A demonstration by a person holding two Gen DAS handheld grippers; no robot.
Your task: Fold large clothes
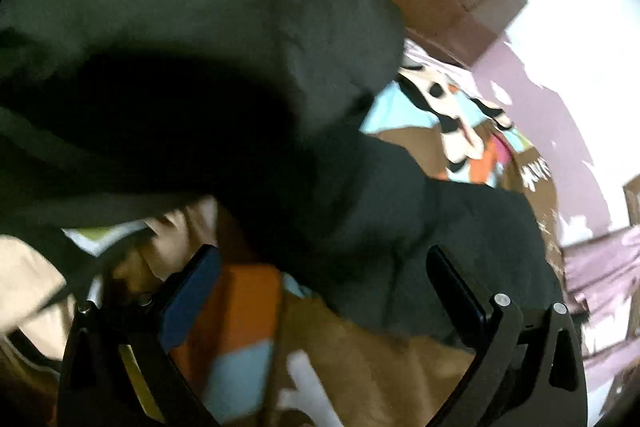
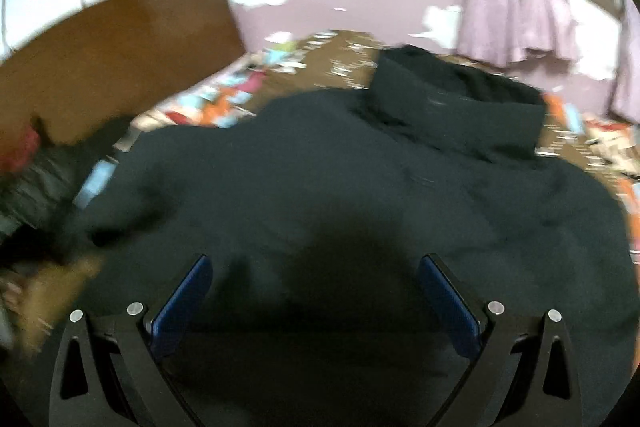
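A large dark garment [image 2: 340, 179] lies spread on a bed, with a folded-over part [image 2: 460, 99] at its far end. My right gripper [image 2: 316, 263] is open just above the near part of the garment, holding nothing. In the left wrist view the same dark garment [image 1: 208, 39] fills the upper left, bulging close to the camera, with another part of it [image 1: 440, 247] between and beyond the fingers. My left gripper [image 1: 320, 255] is open and empty, over the patterned bedcover [image 1: 248, 327].
The colourful brown, orange and blue bedcover [image 2: 256, 95] covers the bed. A wooden headboard [image 2: 120, 59] stands at the left. Pink curtains [image 2: 516, 11] hang at the far right by a purple wall [image 2: 360, 7]. Dark and red items [image 2: 36, 163] lie at the bed's left.
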